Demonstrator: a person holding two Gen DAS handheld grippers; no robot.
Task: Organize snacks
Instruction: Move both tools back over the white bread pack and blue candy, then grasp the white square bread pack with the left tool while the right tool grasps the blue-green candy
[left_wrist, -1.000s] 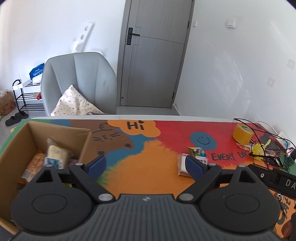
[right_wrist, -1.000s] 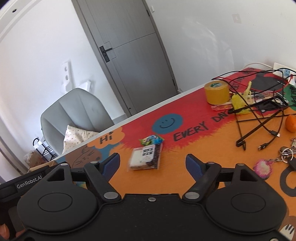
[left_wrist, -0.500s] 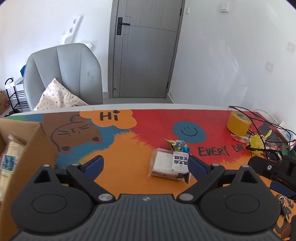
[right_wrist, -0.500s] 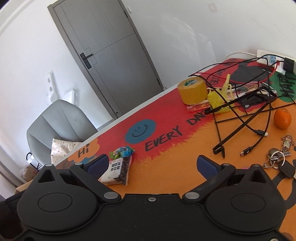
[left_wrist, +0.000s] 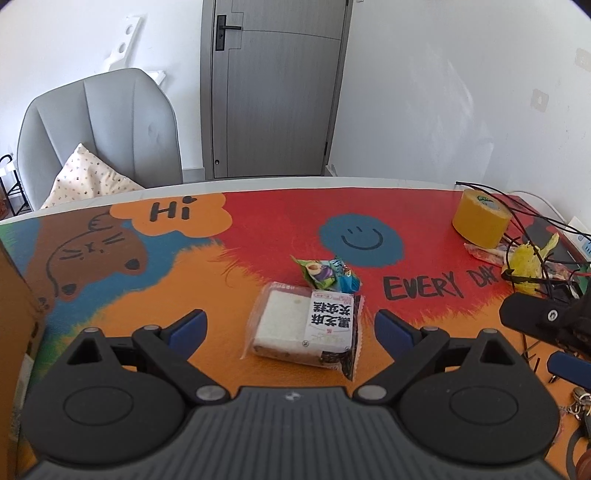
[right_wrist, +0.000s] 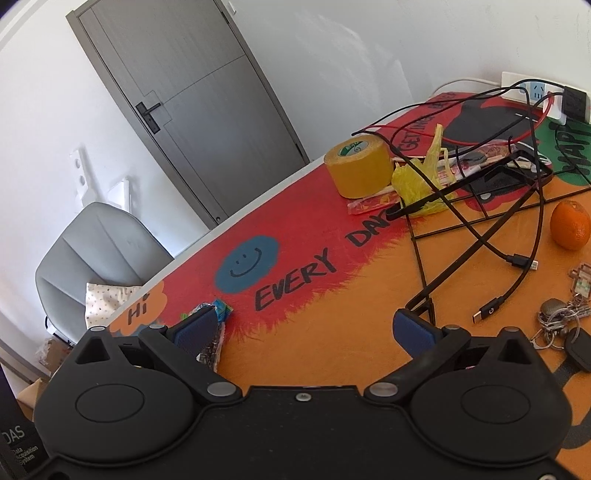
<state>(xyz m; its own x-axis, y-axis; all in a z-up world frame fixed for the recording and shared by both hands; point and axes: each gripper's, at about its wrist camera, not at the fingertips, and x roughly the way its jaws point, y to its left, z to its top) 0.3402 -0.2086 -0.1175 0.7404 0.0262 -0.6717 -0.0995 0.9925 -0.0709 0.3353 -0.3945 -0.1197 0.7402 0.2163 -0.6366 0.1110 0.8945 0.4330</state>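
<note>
A clear-wrapped cake packet (left_wrist: 306, 328) with a black-and-white label lies flat on the colourful table mat. Just behind it sit small green and blue candy packets (left_wrist: 327, 275). My left gripper (left_wrist: 290, 326) hovers over the cake packet, open, its blue pads wide on either side and not touching it. A corner of the cardboard box (left_wrist: 14, 295) shows at the far left. My right gripper (right_wrist: 304, 328) is open over bare orange mat, holding nothing. Its left finger hides most of the candy packets (right_wrist: 221, 310).
To the right lie a yellow tape roll (right_wrist: 358, 170), a yellow bag, tangled black cables (right_wrist: 480, 236) over a wire rack, an orange (right_wrist: 570, 225), keys (right_wrist: 557, 317) and a power strip. A grey chair (left_wrist: 99, 129) and a door stand beyond the table's far edge.
My left gripper moved right, away from the box, and came down over the cake packet. My right gripper swung right and lower, and its jaws widened.
</note>
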